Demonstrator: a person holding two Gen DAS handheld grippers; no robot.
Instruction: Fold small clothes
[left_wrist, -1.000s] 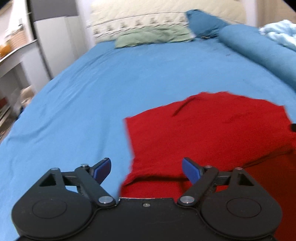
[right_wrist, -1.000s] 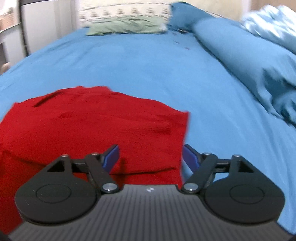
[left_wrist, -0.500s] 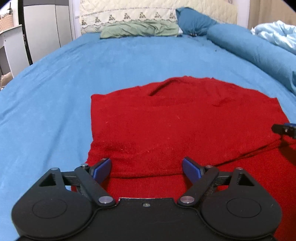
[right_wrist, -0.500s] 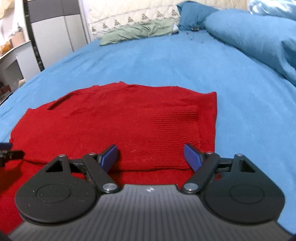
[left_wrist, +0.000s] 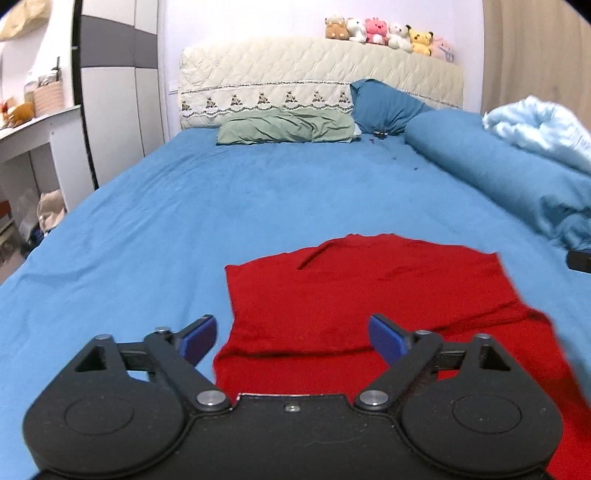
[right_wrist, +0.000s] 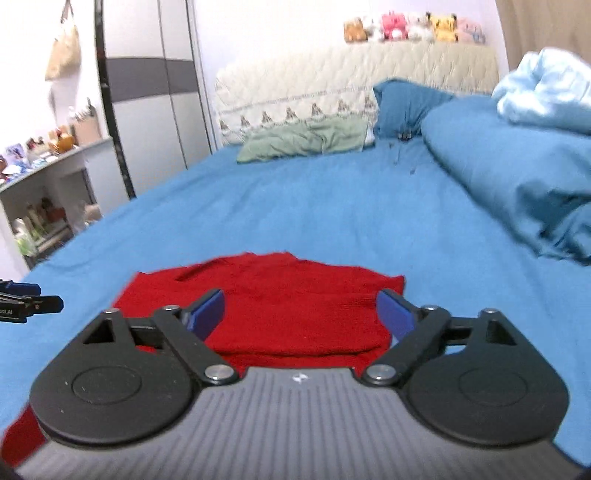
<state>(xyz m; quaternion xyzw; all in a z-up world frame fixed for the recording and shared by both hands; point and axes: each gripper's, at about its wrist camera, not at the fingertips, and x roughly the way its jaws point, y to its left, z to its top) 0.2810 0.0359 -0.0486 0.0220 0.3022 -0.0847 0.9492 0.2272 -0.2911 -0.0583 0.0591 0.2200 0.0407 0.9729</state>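
Observation:
A red knit garment (left_wrist: 369, 295) lies folded over on itself on the blue bed sheet (left_wrist: 184, 229); it also shows in the right wrist view (right_wrist: 288, 310). My left gripper (left_wrist: 291, 336) is open and empty, raised above the garment's near left edge. My right gripper (right_wrist: 303, 314) is open and empty, above the garment's near right part. The left gripper's tip shows at the left edge of the right wrist view (right_wrist: 22, 299).
A rolled blue duvet (left_wrist: 498, 173) and a light blue blanket (left_wrist: 539, 129) lie along the right side. A green pillow (left_wrist: 284, 127) and a blue pillow (left_wrist: 384, 107) sit by the quilted headboard (left_wrist: 317, 77). A white shelf (left_wrist: 33, 147) and a wardrobe stand at left.
Both grippers have lifted and pulled back from the garment, staying open; the view now takes in the headboard and wall. The garment lies as folded.

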